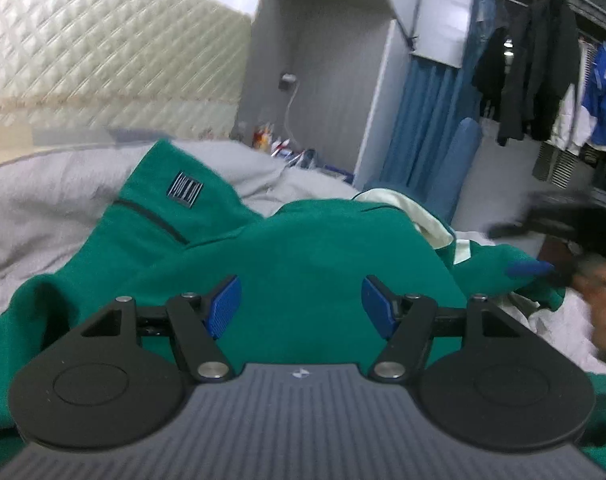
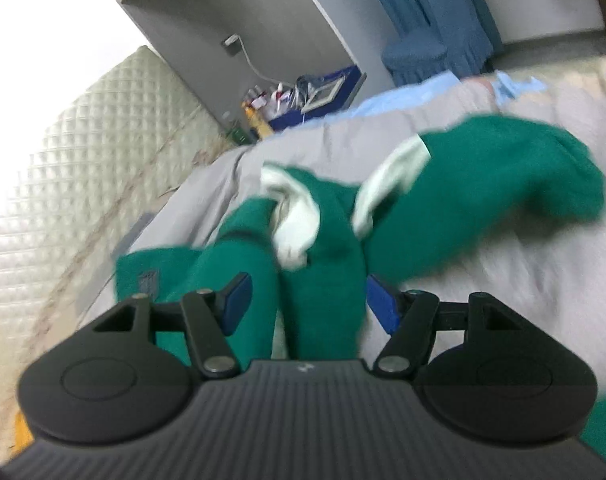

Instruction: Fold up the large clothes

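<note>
Quilted headboard (image 1: 103, 52), grey bedcover (image 1: 43, 208), blue curtain (image 1: 419, 120) and dark clothes hung on a rail (image 1: 531, 68) are shown.

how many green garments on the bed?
1: a green sweatshirt crumpled on the grey bedding, in front of both grippers. More could lie hidden under it.

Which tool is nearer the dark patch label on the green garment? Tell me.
Left. The left tool hovers just short of the patch label; the right tool sits across the green garment, at its far side.
</note>
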